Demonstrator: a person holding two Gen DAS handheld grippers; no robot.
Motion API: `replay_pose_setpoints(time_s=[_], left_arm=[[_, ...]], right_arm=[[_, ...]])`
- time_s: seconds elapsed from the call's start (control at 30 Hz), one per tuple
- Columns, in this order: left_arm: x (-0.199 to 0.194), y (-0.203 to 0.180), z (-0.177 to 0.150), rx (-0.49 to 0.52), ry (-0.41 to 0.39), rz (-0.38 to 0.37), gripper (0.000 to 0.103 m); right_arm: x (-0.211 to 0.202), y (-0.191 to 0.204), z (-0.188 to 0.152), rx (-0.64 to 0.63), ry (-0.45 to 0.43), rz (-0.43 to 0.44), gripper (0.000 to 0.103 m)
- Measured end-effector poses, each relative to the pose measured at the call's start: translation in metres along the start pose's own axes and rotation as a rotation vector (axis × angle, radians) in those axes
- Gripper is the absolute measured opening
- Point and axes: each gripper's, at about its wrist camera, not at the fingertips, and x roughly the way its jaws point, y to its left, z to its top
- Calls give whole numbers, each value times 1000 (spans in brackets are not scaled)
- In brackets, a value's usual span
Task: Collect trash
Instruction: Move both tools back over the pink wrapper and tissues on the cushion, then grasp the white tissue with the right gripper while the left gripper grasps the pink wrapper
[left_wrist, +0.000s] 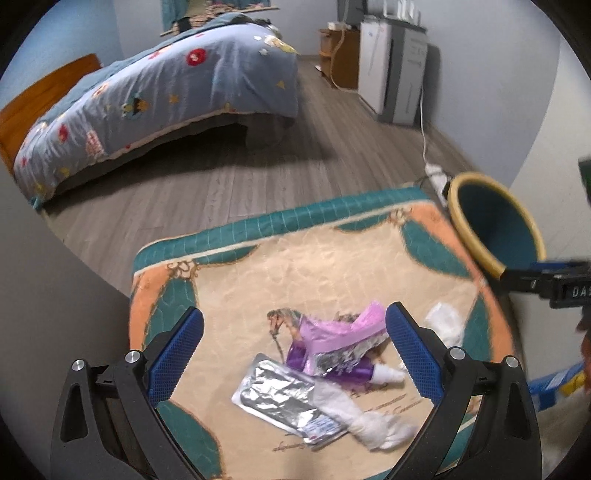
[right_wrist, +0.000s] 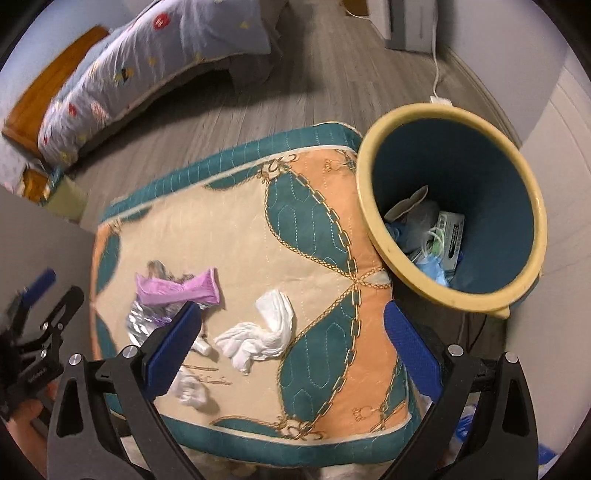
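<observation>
Trash is lying scattered on the quilted mat (left_wrist: 258, 266). From the left wrist view, the left gripper (left_wrist: 294, 354) is hanging over it with its blue fingers (left_wrist: 177, 358) spread wide, holding nothing. Between them, a pink wrapper (left_wrist: 332, 328) is sitting at about 12 o'clock, a silver foil pouch (left_wrist: 277, 398) at 6 o'clock, and a crumpled white tissue (left_wrist: 376, 424) at 5 o'clock beside it. The trash bin (left_wrist: 495, 229) is standing off the mat's corner at 2 o'clock.

From the right wrist view, the right gripper (right_wrist: 293, 350) is also hovering spread and empty. A white tissue (right_wrist: 266, 332) is lying between its fingers, the pink wrapper (right_wrist: 177, 288) at 10 o'clock. The bin (right_wrist: 373, 206), at 1 o'clock, is touching the mat's edge and already holding scraps. The bed (right_wrist: 147, 66) is showing at 11 o'clock.
</observation>
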Motion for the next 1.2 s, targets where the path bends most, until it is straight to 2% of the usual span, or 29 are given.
replay_pose_setpoints(time_s=[0.07,0.23,0.43,0.5,0.73,0.9,1.13,1.2], left_arm=[[8,-1,-4,23,18,13,98],[29,1,-14,53,43,10,98],[52,-3,-24,82,95,-65,98],[59,-8,-27,119,111,-63,97],[75,-26,-30,193,138,-70,96],[84,-32,-31,211,147,-66,94],[95,-37,-32,226,190,-82,66],[96,-39,-32,236,193,-83,64]], right_arm=[[8,3,1,-15,-7,-55,97],[34,2,3,33,27,-55,97],[54,12,-1,-4,62,-71,96],[59,15,-3,-13,78,-62,88],[75,23,-13,-27,142,-27,76],[87,23,-19,-34,191,-15,58],[93,33,-24,-109,213,-30,37],[94,33,-24,-119,214,-32,31]])
